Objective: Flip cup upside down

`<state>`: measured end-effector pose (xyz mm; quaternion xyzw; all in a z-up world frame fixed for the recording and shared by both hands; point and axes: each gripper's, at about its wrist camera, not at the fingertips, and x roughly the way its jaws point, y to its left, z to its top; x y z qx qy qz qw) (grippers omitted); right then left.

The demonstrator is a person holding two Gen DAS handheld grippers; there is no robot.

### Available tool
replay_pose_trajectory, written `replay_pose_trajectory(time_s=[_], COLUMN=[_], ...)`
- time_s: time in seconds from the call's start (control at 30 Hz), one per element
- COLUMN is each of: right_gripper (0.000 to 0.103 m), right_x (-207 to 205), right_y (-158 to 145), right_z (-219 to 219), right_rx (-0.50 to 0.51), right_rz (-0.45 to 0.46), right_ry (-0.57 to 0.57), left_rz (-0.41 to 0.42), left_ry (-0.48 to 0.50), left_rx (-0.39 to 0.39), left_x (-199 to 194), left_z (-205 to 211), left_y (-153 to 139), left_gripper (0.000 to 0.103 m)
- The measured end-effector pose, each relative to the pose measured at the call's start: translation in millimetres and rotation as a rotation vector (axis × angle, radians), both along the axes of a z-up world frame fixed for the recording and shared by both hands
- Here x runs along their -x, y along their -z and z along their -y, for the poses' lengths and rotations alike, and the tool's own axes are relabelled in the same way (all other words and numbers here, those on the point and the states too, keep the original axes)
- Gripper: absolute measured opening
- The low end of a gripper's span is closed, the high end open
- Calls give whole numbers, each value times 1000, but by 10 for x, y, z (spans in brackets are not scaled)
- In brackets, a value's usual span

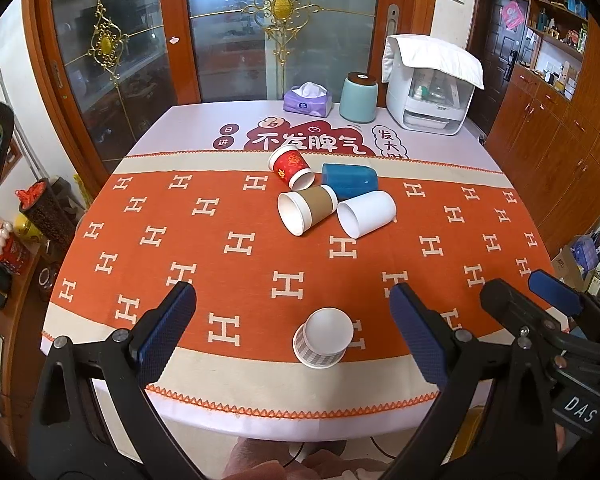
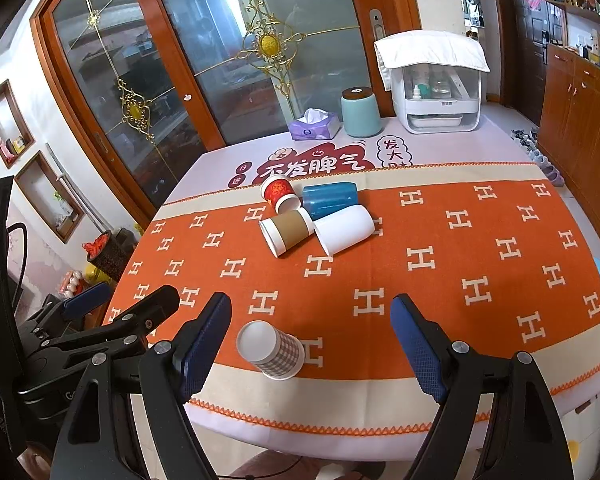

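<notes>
A small checked paper cup (image 1: 323, 337) stands upside down near the table's front edge; it also shows in the right wrist view (image 2: 271, 349). Further back several cups lie on their sides in a cluster: a red cup (image 1: 291, 168), a blue cup (image 1: 350, 181), a brown-sleeved cup (image 1: 306, 209) and a white cup (image 1: 367, 213). My left gripper (image 1: 292, 304) is open and empty, just above the checked cup. My right gripper (image 2: 311, 316) is open and empty, with the checked cup between its fingers and nearer the left one.
The table carries an orange patterned cloth (image 1: 236, 240). At the back stand a purple tissue box (image 1: 308, 100), a teal canister (image 1: 358, 96) and a white appliance under a towel (image 1: 430, 88). Glass doors stand behind; wooden cabinets are on the right.
</notes>
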<state>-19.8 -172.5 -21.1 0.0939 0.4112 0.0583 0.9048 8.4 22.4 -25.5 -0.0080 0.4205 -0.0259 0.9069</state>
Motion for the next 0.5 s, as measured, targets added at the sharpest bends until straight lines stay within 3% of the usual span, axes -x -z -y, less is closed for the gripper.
replay_pose_trajectory(time_s=[0.5], right_gripper=[83], right_x=[72], right_y=[-3], right_z=[-65], right_rx=[-4], right_rz=[2], right_ry=[5], left_rz=[3], left_ry=[-2], left_rx=[-2], left_x=[22], left_z=[-75], left_y=[-5], left_gripper=[96])
